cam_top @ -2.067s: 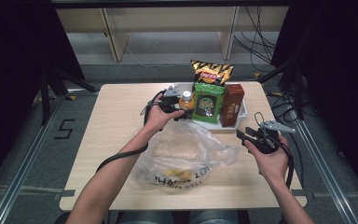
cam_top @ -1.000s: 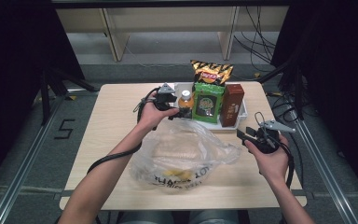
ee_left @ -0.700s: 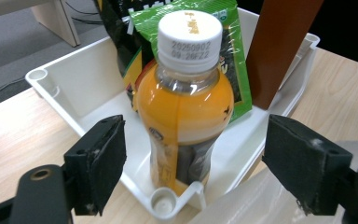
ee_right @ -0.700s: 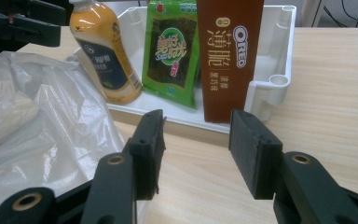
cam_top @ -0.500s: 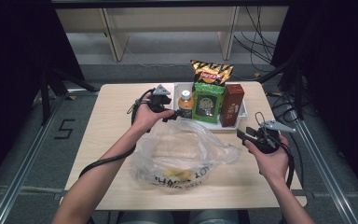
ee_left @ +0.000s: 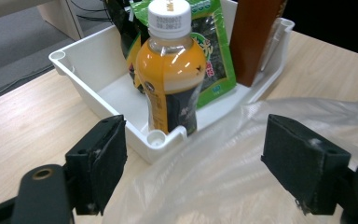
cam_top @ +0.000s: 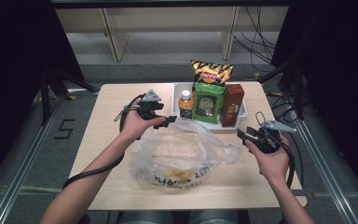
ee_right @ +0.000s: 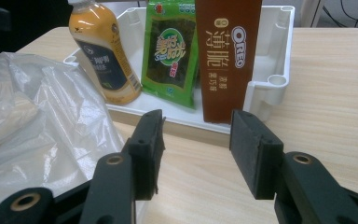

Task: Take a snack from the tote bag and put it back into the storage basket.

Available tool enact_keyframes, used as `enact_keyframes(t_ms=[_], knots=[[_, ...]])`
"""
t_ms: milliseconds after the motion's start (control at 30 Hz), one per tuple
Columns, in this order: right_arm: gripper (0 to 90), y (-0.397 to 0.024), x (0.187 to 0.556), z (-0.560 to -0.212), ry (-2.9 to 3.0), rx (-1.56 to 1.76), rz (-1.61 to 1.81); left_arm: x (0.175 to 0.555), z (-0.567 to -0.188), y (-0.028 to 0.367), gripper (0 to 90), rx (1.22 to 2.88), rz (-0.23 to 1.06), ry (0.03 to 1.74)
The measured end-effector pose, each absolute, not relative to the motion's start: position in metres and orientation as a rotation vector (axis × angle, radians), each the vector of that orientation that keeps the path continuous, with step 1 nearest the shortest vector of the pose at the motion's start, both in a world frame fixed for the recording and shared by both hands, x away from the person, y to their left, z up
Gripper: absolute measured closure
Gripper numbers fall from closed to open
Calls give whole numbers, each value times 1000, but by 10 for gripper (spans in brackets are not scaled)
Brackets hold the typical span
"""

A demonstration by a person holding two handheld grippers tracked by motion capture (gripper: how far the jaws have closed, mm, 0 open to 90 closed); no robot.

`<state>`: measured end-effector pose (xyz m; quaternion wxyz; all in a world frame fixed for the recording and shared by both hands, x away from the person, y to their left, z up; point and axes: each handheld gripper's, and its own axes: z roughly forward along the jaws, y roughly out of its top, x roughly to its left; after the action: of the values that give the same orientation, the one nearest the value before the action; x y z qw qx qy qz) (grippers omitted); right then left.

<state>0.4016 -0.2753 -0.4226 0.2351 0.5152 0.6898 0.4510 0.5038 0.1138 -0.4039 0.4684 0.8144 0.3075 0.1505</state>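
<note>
A clear plastic bag (cam_top: 182, 154) lies crumpled in the middle of the table, with pale and yellow items inside. Behind it, a white tray (cam_top: 175, 91) holds an orange drink bottle (cam_top: 185, 103), a green seaweed pack (cam_top: 207, 102), a brown Oreo box (cam_top: 231, 105) and a chips bag (cam_top: 210, 72). My left gripper (cam_top: 164, 116) hovers at the bag's far left edge with its jaws wide open and empty. In the left gripper view it (ee_left: 193, 154) points at the bottle (ee_left: 170, 70). My right gripper (ee_right: 198, 140) stands open and empty over bare table, facing the Oreo box (ee_right: 226, 56).
The wooden table (cam_top: 116, 100) has bare room at its left and along the front edge. A cable loops from the left gripper down along the forearm. Shelving and loose cables stand on the floor behind the table.
My left gripper has drawn back from the bottle, to the left and toward the near side. The right gripper has stayed put.
</note>
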Motion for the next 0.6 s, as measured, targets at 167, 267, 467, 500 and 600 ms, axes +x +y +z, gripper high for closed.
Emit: enact_keyframes(t_ms=[167,267,467,500,600], knots=[[550,-274,401,-422,1898,1425,1249,488,-402,130,212,1960,383,746],[548,-274,401,-422,1896,1433,1234,477,-403,141,216,1942,402,749],[547,-270,399,-423,1896,1459,1252,452,-414,157,221,1918,399,754],[546,-269,400,-423,1882,1468,1244,450,-415,159,221,1918,396,757],[546,-269,399,-423,1886,1472,1250,439,-419,167,221,1918,401,764]])
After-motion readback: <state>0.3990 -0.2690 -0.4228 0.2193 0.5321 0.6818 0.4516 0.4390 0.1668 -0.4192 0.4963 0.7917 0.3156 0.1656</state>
